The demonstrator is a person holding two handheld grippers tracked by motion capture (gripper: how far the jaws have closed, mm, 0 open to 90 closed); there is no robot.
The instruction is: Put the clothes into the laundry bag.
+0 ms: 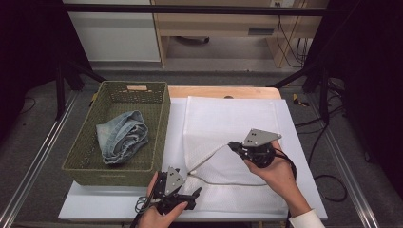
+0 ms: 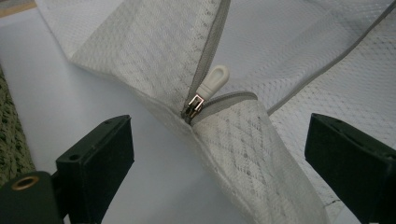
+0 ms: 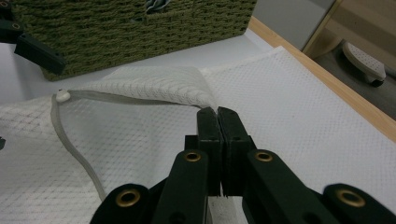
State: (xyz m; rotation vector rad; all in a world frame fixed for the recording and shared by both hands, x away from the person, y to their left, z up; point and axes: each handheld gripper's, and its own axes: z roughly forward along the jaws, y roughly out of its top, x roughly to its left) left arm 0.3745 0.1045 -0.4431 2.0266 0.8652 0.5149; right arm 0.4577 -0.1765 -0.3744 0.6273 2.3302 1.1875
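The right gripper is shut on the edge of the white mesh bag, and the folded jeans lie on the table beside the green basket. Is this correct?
Not entirely. The right gripper is shut on the white mesh bag, but the folded jeans lie inside the green basket, as the high view shows.

Jeans (image 1: pixel 122 137) in basket (image 1: pixel 161 124), left of mesh bag (image 1: pixel 237 118)

A white mesh laundry bag (image 1: pixel 228 137) lies flat across the table's middle. Its zipper (image 2: pixel 205 91) is partly open, one edge lifted.
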